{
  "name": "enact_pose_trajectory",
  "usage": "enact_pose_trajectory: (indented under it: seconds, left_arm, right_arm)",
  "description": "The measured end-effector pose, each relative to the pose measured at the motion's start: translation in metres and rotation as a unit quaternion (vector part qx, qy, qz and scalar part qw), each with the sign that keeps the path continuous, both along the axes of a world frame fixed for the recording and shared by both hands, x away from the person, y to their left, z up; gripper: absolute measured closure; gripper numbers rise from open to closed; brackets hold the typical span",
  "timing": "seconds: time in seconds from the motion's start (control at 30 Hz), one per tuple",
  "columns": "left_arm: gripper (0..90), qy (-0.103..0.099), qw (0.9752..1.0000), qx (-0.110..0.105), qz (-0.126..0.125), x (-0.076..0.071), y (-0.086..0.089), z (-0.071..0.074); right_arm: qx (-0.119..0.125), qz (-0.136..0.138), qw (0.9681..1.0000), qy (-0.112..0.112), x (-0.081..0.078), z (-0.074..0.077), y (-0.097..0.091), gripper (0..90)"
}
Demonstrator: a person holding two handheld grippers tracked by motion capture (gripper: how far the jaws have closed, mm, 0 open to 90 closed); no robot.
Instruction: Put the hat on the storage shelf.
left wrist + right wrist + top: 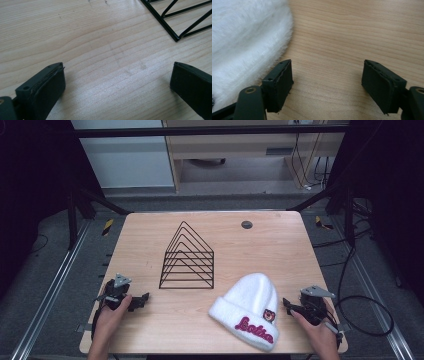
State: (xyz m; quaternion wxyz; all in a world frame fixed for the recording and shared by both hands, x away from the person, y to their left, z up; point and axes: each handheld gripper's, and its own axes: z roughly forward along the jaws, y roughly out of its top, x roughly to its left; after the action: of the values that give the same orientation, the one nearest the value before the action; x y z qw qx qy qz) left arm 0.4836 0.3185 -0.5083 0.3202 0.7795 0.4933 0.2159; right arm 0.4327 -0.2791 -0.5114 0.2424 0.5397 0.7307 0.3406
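White fuzzy beanie lies flat on wooden table, just front-right of black wire rack. Right gripper just right of beanie, jaws wide apart, nothing between. Left gripper front-left of rack, jaws wide apart, empty. Risks: pads pinch only fluff, beanie slips; dragged knit snags rack wires; one-layer grab leaves beanie sagging.

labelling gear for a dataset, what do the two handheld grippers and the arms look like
Both the left gripper and the right gripper are black with two blocky, flat-padded jaws and a grey three-cornered plate on top. A black cable trails from the right one. The forearms are bare, with no sleeves in view.
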Motion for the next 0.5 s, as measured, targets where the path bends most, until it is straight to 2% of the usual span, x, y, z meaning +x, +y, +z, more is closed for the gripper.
enact_pose_trajectory:
  seconds: [0.33,0.5]
  left_arm:
    - [0.0,0.000,1.0000,0.000,0.001,-0.0001,0.0001,0.0000]
    - [0.0,0.000,1.0000,0.000,0.001,-0.0002,0.0001,0.0000]
  right_arm:
    - [-0.007,0.015,0.9999,0.004,0.0026,-0.0008,0.0009,16.0]
    - [0.003,0.020,0.9997,0.015,0.0054,0.0020,0.0003,13.2]
